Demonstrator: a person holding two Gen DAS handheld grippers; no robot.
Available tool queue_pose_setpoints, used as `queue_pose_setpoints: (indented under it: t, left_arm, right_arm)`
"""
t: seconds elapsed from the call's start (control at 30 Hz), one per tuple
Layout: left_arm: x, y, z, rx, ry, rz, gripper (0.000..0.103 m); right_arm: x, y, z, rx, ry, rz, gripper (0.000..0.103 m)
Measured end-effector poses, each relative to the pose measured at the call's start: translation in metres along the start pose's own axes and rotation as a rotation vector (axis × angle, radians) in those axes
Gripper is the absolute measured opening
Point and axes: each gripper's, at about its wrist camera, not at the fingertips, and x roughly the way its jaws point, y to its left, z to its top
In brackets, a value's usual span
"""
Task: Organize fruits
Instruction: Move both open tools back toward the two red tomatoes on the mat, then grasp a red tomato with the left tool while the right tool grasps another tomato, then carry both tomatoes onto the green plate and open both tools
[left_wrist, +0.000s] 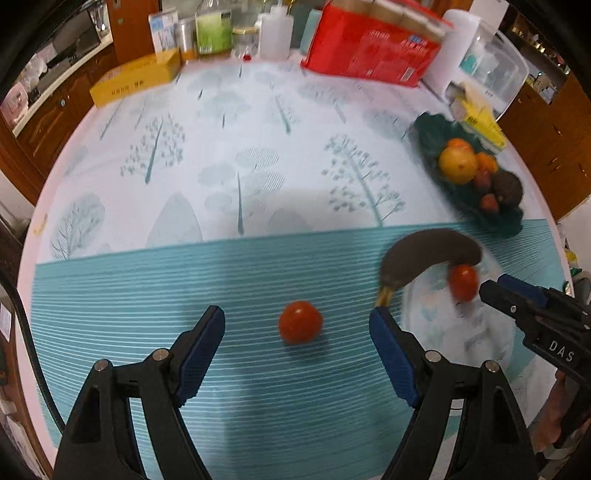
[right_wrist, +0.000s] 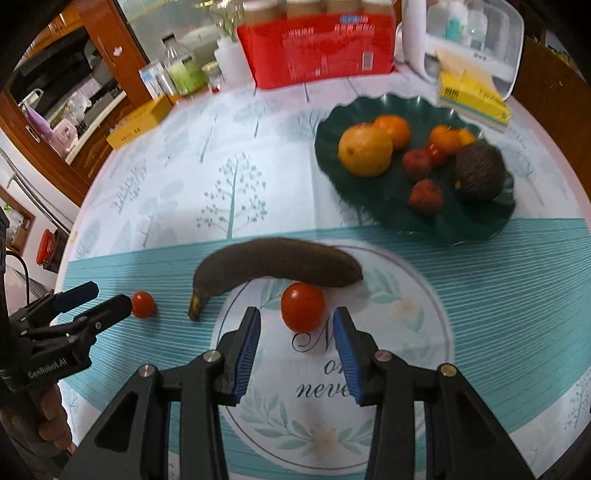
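Note:
Two red tomatoes and a dark brown banana (right_wrist: 277, 264) lie on the teal striped part of the tablecloth. The smaller tomato (left_wrist: 300, 322) sits between the fingers of my left gripper (left_wrist: 297, 315), which stands open with wide gaps on both sides. The larger tomato (right_wrist: 303, 307) rests under the banana's curve, at the fingertips of my right gripper (right_wrist: 297, 314), which is open with narrow gaps to the pads. A dark green wavy plate (right_wrist: 369, 101) at the back right holds a yellow fruit (right_wrist: 365, 149), oranges, red lychees and a dark round fruit.
A red package (right_wrist: 317, 40), a yellow box (right_wrist: 138, 122), bottles and jars line the table's far edge. A yellow book (right_wrist: 474, 96) and a clear plastic bin (right_wrist: 480, 29) stand behind the plate. A hand (right_wrist: 48, 417) holds the left gripper (right_wrist: 110, 295) beside the small tomato (right_wrist: 143, 304).

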Motion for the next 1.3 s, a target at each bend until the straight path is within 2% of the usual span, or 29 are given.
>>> queue_pose_setpoints:
  t: [0.17,0.3,0.57,0.63,0.7,1.03,1.3]
  left_arm:
    - [0.018,0.005,-0.004,-0.013,0.022,-0.002,0.071]
    - [0.024,0.007,-0.003,-0.027,0.029,-0.019,0.061]
    - [0.033,0.004,-0.001,-0.025,0.023,0.006,0.043]
    - [0.033,0.001,-0.001,-0.018,0.023,0.004,0.033]
    - [0.033,-0.002,-0.002,-0.012,0.026,-0.002,0.027]
    - [0.023,-0.016,-0.011,0.020,0.046,-0.001,0.026]
    - [-0.020,-0.048,-0.009,0.080,0.016,-0.025,0.026]
  right_arm:
    - [0.022,-0.002,0.004,0.016,0.037,-0.003,0.041]
    - [0.034,-0.004,0.006,0.019,0.052,-0.012,0.041]
    - [0.045,0.006,0.007,-0.026,0.052,-0.039,0.041]
    - [0.046,0.008,0.007,-0.044,0.043,-0.057,0.038]
    - [0.047,0.009,0.006,-0.058,0.040,-0.076,0.032]
    - [0.041,0.008,0.000,-0.077,0.039,-0.044,0.031]
    - [0.006,0.005,-0.005,-0.076,0.005,0.003,0.030]
